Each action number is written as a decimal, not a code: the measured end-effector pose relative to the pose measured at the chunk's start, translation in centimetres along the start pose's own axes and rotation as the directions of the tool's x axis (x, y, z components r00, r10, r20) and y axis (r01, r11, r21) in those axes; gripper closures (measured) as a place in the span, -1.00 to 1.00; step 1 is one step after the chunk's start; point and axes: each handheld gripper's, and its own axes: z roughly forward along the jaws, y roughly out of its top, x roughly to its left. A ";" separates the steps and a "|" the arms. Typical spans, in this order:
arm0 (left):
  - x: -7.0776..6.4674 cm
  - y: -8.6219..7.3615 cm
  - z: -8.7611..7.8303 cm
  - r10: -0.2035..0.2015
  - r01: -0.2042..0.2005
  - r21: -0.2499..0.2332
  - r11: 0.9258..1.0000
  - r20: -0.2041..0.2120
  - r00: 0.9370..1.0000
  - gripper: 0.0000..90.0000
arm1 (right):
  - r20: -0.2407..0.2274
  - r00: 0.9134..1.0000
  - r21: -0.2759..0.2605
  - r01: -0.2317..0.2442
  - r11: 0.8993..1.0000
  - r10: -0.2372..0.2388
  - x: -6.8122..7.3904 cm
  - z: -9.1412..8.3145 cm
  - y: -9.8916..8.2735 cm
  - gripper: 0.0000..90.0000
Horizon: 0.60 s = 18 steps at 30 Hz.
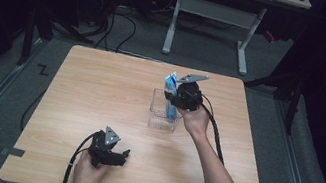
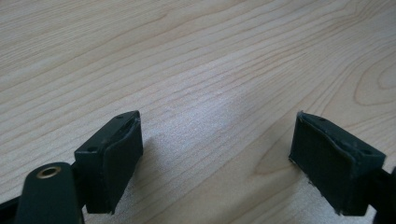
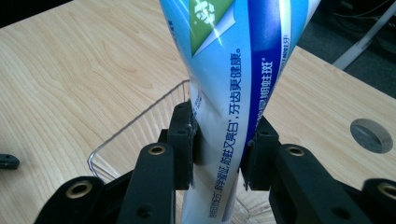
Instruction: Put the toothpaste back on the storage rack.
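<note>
Soft blue toothpaste tube [image 3: 238, 70], light and slippery; we pinch it mid-body with the right gripper [image 3: 219, 149] above the clear bin [image 1: 158, 121]; left gripper [image 2: 215, 158] spread.

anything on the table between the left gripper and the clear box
Nothing: in the high view, only bare wood lies between the left gripper and the clear box, where the right gripper grips a toothpaste tube.

On the table [image 1: 90, 89], a clear box [image 1: 162, 117] is seen just right of the middle, a tube [image 1: 170, 95] is held standing in it by the right gripper [image 1: 181, 100], and the left gripper [image 1: 111, 156] is found at about 7 o'clock from the box, near the front edge.
</note>
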 end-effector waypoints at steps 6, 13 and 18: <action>0.0 0.0 0.0 0.000 0.000 0.000 1.000 0.000 1.000 -0.62 | -0.006 1.000 0.020 0.007 1.000 -0.006 0.0 0.3 -0.4 0.53; 0.0 0.0 0.0 0.000 0.000 0.000 1.000 -0.001 1.000 -0.62 | -0.018 1.000 0.033 0.014 0.999 -0.013 0.3 0.7 -0.5 0.53; 0.0 0.0 0.0 0.000 0.000 0.001 1.000 -0.001 1.000 -0.62 | -0.021 1.000 0.035 0.012 0.999 -0.011 0.5 0.8 -0.4 0.52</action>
